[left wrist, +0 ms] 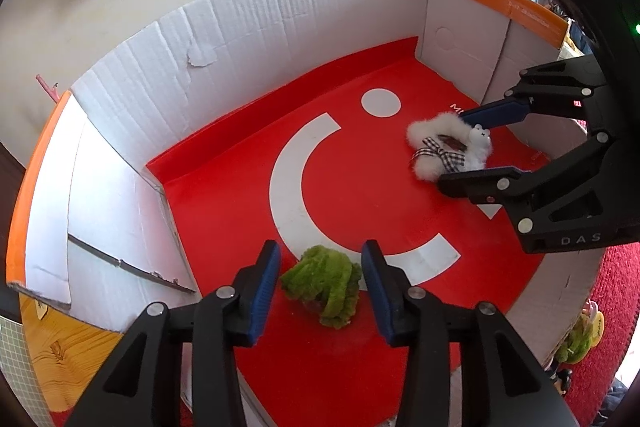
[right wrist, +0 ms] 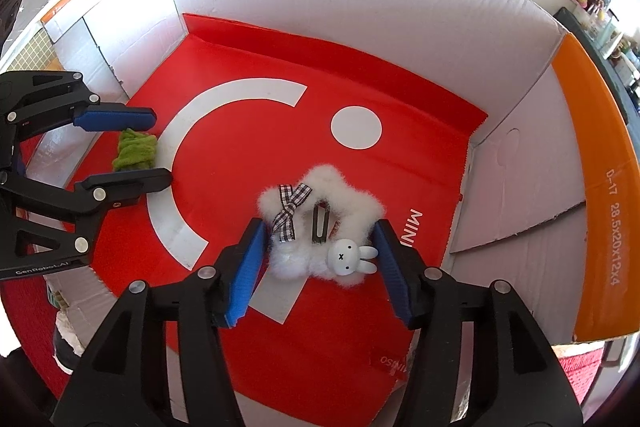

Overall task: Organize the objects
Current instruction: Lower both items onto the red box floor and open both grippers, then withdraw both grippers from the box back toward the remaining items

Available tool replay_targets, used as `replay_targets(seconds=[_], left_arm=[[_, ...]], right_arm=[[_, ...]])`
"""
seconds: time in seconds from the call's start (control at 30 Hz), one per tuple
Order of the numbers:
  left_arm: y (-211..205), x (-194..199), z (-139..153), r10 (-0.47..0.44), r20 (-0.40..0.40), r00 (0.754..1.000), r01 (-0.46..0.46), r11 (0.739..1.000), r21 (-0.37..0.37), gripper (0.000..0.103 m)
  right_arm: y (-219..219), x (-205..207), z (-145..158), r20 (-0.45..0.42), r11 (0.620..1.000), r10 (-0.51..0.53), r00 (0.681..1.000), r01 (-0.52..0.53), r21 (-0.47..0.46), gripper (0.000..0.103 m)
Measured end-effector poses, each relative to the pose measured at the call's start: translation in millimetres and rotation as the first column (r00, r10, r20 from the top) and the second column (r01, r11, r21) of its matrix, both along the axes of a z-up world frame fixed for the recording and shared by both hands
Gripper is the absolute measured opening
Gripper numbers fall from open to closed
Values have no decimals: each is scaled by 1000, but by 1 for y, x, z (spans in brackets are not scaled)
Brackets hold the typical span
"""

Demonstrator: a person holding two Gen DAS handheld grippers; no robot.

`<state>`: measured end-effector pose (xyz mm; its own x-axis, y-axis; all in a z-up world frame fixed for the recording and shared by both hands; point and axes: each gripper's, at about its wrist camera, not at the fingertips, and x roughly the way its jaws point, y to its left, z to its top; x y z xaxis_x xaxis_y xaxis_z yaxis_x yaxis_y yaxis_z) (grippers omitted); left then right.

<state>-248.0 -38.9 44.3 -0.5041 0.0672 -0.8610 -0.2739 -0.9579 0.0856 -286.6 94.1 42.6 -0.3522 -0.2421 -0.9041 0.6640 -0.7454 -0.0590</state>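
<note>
My left claw (left wrist: 320,291) is spread apart around the green fluffy scrunchie (left wrist: 324,285), which lies on the red floor of the cardboard box (left wrist: 280,7), near its left wall. My right claw (right wrist: 318,259) is also apart, with its fingers on both sides of the white fluffy star clip (right wrist: 320,223) with a small rabbit figure (right wrist: 352,257), toward the box's right side.

**Camera placement: two wrist views over one box**

Left wrist view: close above the cardboard box (left wrist: 248,27), facing down toward its far wall, own fingers (left wrist: 264,291) in the foreground. Right wrist view: equally close, looking down from the opposite end. Both share the red floor (right wrist: 360,75) and show each other's gripper.
</note>
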Motion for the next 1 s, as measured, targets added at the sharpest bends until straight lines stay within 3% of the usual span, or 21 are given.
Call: replay_targets(seconds=[0.53,0.9,1.0], left_arm=[[10,1,3,8,-30,1000,-8,1000,8,49],[11,25,40,29,-136,990,-23,999,43,51],[13,36,53,43,-175,984,-32,998,63,54]], right_arm=[[21,10,-2,-23,1000,7,1000,-6,8,63],[41,46,29,-78,998,-23,997,19,-57,63],[47,44,41,-125,998,-31,992,23,-66,71]])
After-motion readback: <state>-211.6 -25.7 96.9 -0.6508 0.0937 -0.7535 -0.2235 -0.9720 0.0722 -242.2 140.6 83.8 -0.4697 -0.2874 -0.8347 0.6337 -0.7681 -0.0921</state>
